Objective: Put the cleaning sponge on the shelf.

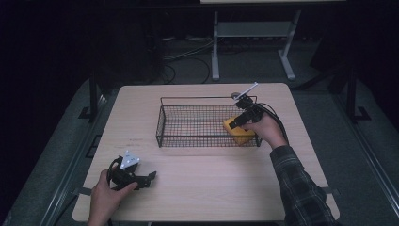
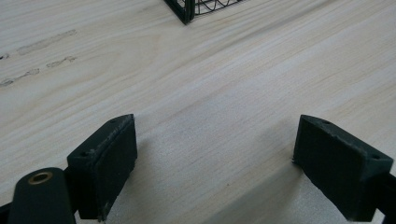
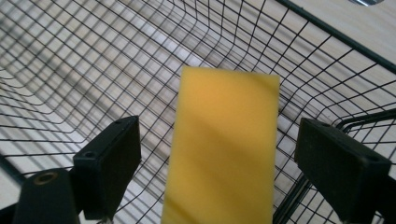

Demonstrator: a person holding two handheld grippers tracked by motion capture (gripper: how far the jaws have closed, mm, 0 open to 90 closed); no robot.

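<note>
Yellow sponge [image 3: 224, 149] lies inside the wire basket [image 1: 188, 100] at its right end, long axis running away from the right gripper [image 3: 217, 163], whose fingers stand apart, clear of it. Left gripper [image 2: 215, 163] rests on the bench [image 1: 197, 188], fingers apart.

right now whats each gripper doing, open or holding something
left gripper: open, empty, over bare table.
right gripper: open, pads clear of the yellow sponge between them, inside the wire basket.
</note>
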